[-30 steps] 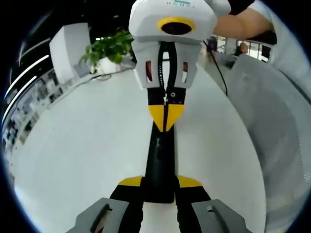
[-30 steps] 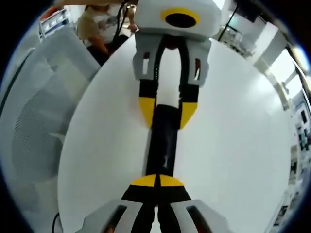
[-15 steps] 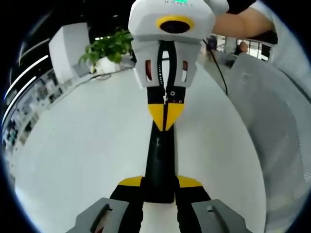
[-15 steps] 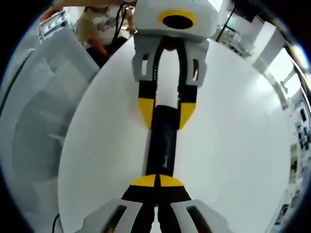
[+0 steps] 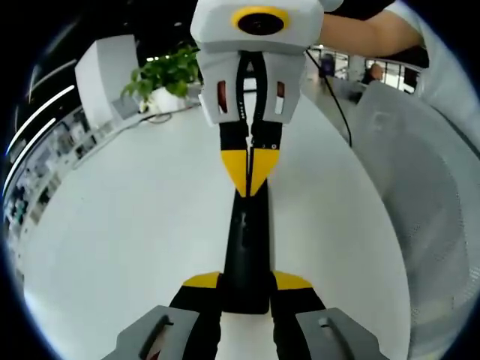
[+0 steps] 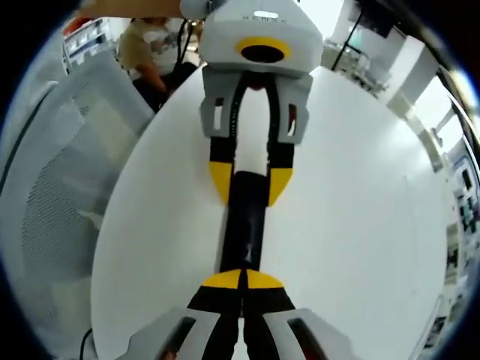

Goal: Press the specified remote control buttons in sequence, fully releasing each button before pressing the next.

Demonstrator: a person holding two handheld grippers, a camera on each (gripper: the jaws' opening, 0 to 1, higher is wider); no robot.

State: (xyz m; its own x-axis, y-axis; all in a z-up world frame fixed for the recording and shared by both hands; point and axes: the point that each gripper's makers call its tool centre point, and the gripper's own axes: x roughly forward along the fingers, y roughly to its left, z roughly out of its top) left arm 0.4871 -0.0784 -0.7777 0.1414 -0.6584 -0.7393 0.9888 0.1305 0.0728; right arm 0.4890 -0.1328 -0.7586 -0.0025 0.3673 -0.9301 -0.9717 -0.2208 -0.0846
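Note:
A slim black remote control [image 5: 246, 255] lies lengthwise on the white table, and my left gripper [image 5: 246, 283] is shut on its near end, yellow-tipped jaws on either side. From the top of the left gripper view my right gripper [image 5: 251, 187] comes in shut, its tips meeting over the remote's far end; whether they touch it I cannot tell. In the right gripper view my right gripper [image 6: 244, 279] is shut at one end of the remote [image 6: 244, 225], and the left gripper [image 6: 250, 184] clamps the other end.
The round white table [image 5: 135, 225] spreads wide on both sides of the remote. A grey mesh chair [image 5: 420, 187] stands at its edge, a potted plant [image 5: 169, 75] and a black cable [image 5: 334, 97] at the far side. A person [image 6: 154, 45] sits beyond the table.
My right gripper has drawn back a little along the remote, its tips sliding toward the far end. The left gripper and the remote have stayed put.

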